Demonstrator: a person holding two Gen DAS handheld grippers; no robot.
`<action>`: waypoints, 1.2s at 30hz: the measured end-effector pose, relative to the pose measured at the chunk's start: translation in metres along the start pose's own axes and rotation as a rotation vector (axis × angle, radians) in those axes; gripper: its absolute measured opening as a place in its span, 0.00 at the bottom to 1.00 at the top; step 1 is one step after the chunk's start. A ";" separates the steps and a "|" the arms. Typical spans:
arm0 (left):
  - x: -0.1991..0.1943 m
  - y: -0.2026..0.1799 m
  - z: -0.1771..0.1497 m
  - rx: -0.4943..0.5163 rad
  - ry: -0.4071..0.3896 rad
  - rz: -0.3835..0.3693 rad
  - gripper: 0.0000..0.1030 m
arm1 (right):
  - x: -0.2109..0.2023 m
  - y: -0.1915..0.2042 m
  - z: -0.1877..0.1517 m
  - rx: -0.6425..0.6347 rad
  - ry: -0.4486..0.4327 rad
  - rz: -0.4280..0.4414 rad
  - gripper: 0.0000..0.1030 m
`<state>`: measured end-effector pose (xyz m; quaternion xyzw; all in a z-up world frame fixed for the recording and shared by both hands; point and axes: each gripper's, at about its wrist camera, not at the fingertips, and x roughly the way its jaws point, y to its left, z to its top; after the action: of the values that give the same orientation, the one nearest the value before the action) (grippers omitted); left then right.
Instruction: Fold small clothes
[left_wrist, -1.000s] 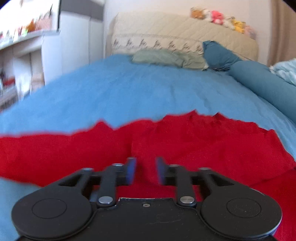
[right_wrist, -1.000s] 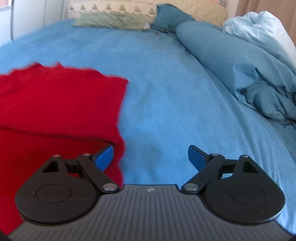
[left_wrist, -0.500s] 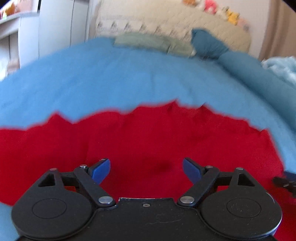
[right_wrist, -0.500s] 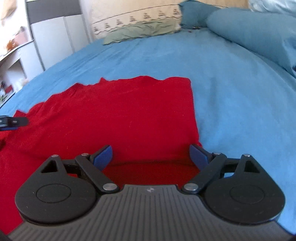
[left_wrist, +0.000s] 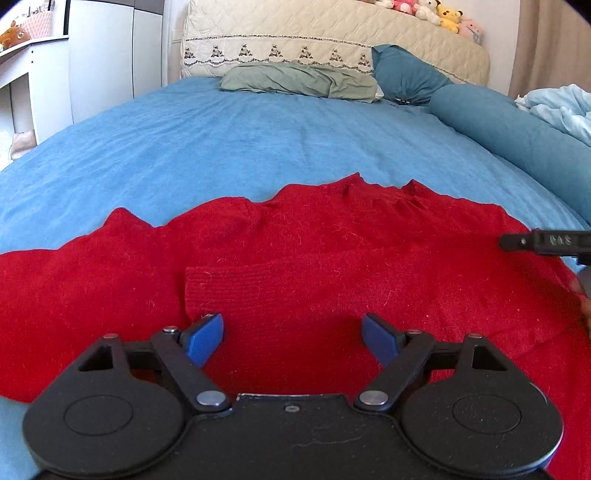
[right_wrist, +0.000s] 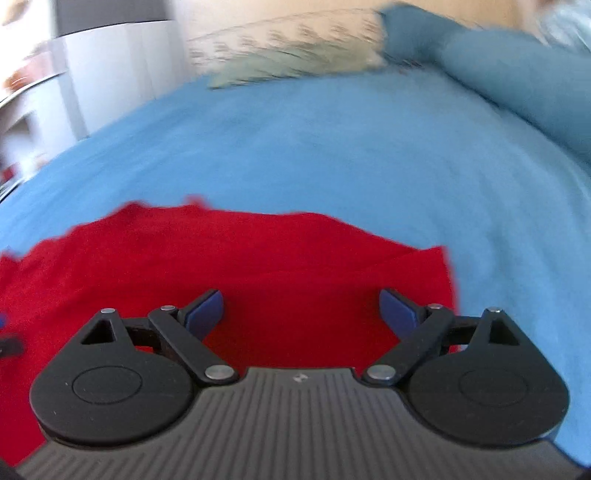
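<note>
Both grippers hang over a red knit sweater (left_wrist: 332, 258) spread on the blue bed (left_wrist: 258, 140). On the left gripper (left_wrist: 293, 334) the blue-padded fingers (left_wrist: 203, 338) stand wide apart, gripping nothing, with a ribbed folded-over sleeve just ahead. Right gripper (right_wrist: 301, 308) fingers are likewise spread and empty above the sweater's right edge; that view is blurred

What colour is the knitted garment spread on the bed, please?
Bright red knitted garment, clearest in the left wrist view.
</note>
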<state>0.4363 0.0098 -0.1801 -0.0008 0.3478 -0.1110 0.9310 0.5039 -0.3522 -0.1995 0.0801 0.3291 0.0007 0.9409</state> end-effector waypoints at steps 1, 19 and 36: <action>0.000 0.001 -0.002 0.003 -0.003 0.001 0.84 | 0.002 -0.010 0.001 0.042 -0.021 0.004 1.00; -0.132 0.040 0.039 -0.114 -0.169 0.073 0.96 | -0.157 0.035 0.046 -0.066 -0.165 -0.015 1.00; -0.215 0.240 -0.020 -0.458 -0.162 0.222 0.98 | -0.198 0.220 -0.011 -0.187 -0.023 0.112 1.00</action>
<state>0.3148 0.2898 -0.0751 -0.1822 0.2863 0.0740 0.9377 0.3533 -0.1444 -0.0520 0.0103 0.3118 0.0829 0.9465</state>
